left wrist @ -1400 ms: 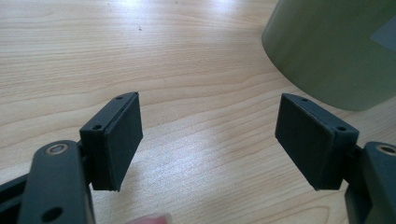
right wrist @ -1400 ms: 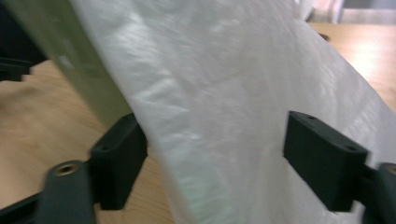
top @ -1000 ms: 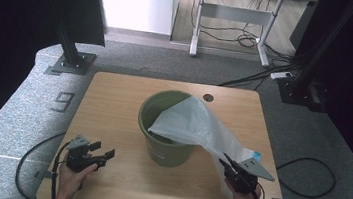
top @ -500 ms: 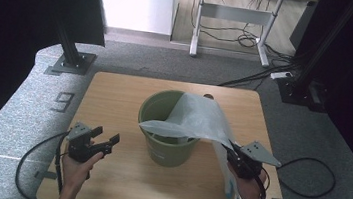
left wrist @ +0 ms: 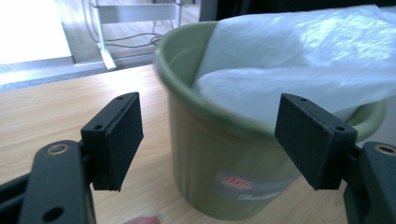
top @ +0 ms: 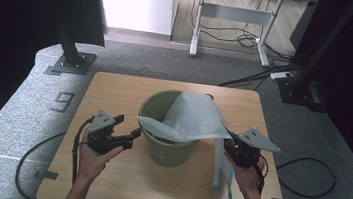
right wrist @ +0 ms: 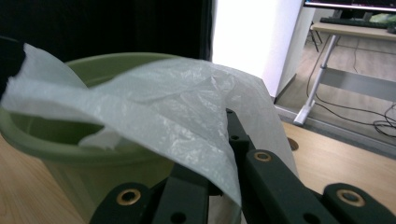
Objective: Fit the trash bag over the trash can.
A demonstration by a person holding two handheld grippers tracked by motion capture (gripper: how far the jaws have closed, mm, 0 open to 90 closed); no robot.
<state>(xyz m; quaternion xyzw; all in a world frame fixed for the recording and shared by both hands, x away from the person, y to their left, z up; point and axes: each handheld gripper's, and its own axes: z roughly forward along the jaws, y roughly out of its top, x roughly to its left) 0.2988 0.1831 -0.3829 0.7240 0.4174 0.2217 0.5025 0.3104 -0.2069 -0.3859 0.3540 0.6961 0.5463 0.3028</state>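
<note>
A green plastic bucket (top: pixel 165 143) stands in the middle of the wooden table (top: pixel 115 92). A thin translucent white bag (top: pixel 192 116) lies spread over its mouth, and one end with blue print hangs down at the bucket's right side. My right gripper (top: pixel 229 139) is shut on the bag's edge just right of the rim. In the right gripper view the film (right wrist: pixel 154 102) drapes over the right gripper's (right wrist: pixel 223 140) closed jaws, with the bucket (right wrist: pixel 56 144) behind. My left gripper (top: pixel 127 126) hovers open at the bucket's left. In the left gripper view the bucket (left wrist: pixel 210 168) and bag (left wrist: pixel 299 60) lie beyond the left gripper (left wrist: pixel 215 135).
A small round hole (top: pixel 210 97) sits in the tabletop behind the bucket. Black stand bases (top: pixel 70 62) rest on the grey floor at the left and right. A desk frame (top: pixel 234 15) with cables stands at the back. A cable loop (top: pixel 306 179) lies right of the table.
Both hands have risen. The right gripper pulled the bag's edge up and rightward, flattening it across the bucket's mouth. The left gripper moved up and closer to the bucket's left side.
</note>
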